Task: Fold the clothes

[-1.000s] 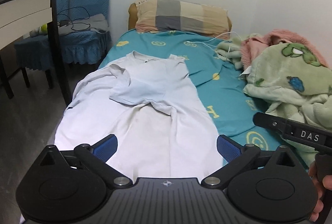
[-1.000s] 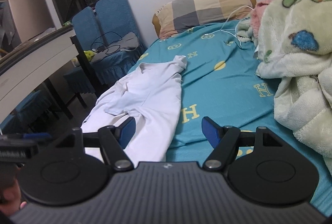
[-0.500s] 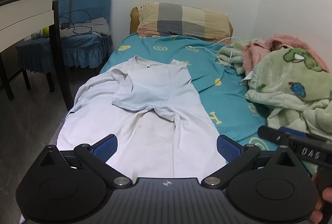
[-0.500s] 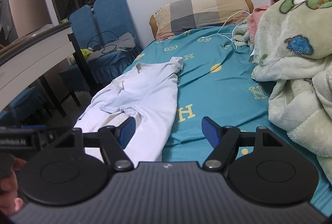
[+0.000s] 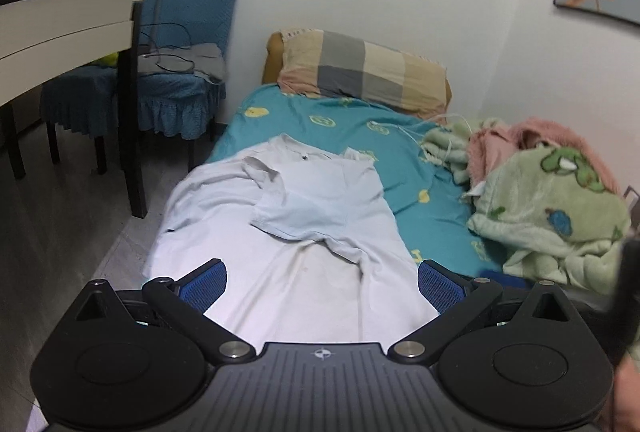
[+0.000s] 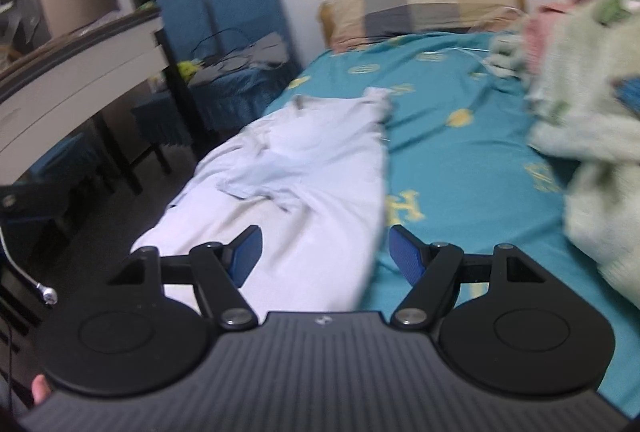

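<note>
A white T-shirt [image 5: 288,232] lies lengthwise on the left half of the teal bed sheet [image 5: 352,128], collar toward the pillow, one sleeve folded across its chest, its left side hanging over the bed edge. It also shows in the right wrist view [image 6: 312,184]. My left gripper [image 5: 322,284] is open and empty above the shirt's hem end. My right gripper [image 6: 326,252] is open and empty over the shirt's lower right edge.
A checked pillow [image 5: 360,72] lies at the head of the bed. A heap of green and pink blankets [image 5: 548,204] fills the bed's right side. Blue chairs [image 5: 180,72] and a white desk [image 5: 60,24] stand left of the bed. A charging cable [image 5: 412,128] lies near the blankets.
Both grippers have drawn back and up from the bed. The right wrist view has swung left toward the shirt and is blurred. The shirt has not moved.
</note>
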`<state>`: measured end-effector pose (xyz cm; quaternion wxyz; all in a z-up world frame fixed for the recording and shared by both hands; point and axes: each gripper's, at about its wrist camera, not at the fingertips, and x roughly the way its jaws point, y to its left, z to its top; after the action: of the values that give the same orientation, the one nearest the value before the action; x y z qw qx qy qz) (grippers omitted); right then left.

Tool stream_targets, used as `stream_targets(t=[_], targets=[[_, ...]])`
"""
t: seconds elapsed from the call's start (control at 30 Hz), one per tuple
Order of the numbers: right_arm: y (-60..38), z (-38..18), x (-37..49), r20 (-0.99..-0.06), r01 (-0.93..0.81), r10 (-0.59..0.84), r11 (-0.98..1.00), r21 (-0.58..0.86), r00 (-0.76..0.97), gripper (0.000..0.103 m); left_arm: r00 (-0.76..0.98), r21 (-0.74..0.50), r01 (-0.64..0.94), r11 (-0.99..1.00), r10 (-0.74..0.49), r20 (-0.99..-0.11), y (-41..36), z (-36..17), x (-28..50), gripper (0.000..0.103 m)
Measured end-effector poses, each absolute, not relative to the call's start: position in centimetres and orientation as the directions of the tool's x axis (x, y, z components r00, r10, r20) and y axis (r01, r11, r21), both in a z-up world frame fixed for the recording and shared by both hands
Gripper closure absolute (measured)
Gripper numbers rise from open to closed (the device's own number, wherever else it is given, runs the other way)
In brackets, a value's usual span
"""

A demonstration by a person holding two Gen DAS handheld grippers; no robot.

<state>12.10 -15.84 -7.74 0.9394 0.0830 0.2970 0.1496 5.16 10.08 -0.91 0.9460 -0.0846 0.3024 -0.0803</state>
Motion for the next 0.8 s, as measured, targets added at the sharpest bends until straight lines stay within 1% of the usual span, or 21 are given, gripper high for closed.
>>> stream_targets(t=[0.1, 0.13, 0.23, 0.3, 0.37, 0.43, 0.57, 0.63, 0.7, 0.8], targets=[[-11.1, -7.2, 15.7, -0.547, -0.322, 0.379, 0.925, 0.201, 0.747, 0.031, 0.823, -0.222, 0.064, 0.973, -0.177, -0.539, 12.2, -1.0, 4.7, 0.000], [-9.1, -7.0, 17.1, -0.551, -0.359, 0.401, 0.914, 0.188, 0.732, 0.033, 0.831, -0.231, 0.046, 0.972, -0.166, -0.532, 13.0, -1.0, 4.5, 0.000], [-2.3, -7.2, 21.8, -0.583, -0.489, 0.488, 0.855, 0.171, 0.649, 0.034, 0.855, -0.251, -0.009, 0.968, -0.123, -0.503, 15.2, -1.2, 4.0, 0.000], [3.0, -7.8, 24.9, -0.626, -0.584, 0.533, 0.798, 0.148, 0.570, 0.035, 0.871, -0.225, -0.067, 0.972, -0.053, -0.488, 16.3, -1.3, 4.1, 0.000], [8.5, -8.7, 27.3, -0.676, -0.699, 0.557, 0.710, 0.087, 0.482, 0.035, 0.870, -0.251, -0.096, 0.963, -0.041, -0.491, 17.5, -1.8, 4.5, 0.000], [14.0, -10.0, 29.0, -0.739, -0.802, 0.548, 0.597, 0.017, 0.392, 0.037, 0.863, -0.276, -0.131, 0.952, -0.028, -0.505, 18.6, -2.4, 5.0, 0.000], [23.0, -14.0, 30.7, -0.869, -0.920, 0.406, 0.370, -0.127, 0.284, 0.037, 0.842, -0.307, -0.189, 0.933, -0.007, -0.540, 20.4, -3.6, 6.0, 0.001], [26.3, -16.2, 30.9, -0.908, -0.950, 0.325, 0.252, -0.186, 0.264, 0.037, 0.836, -0.343, -0.210, 0.916, -0.014, -0.548, 21.4, -4.0, 6.2, 0.001], [28.9, -18.5, 30.8, -0.945, -0.966, 0.211, 0.123, -0.228, 0.250, 0.037, 0.834, -0.341, -0.226, 0.912, 0.000, -0.552, 21.8, -4.3, 6.3, 0.001], [31.3, -21.9, 30.2, -0.963, -0.961, 0.044, -0.061, -0.270, 0.268, 0.038, 0.826, -0.340, -0.242, 0.909, 0.009, -0.564, 22.4, -4.7, 6.7, 0.001]])
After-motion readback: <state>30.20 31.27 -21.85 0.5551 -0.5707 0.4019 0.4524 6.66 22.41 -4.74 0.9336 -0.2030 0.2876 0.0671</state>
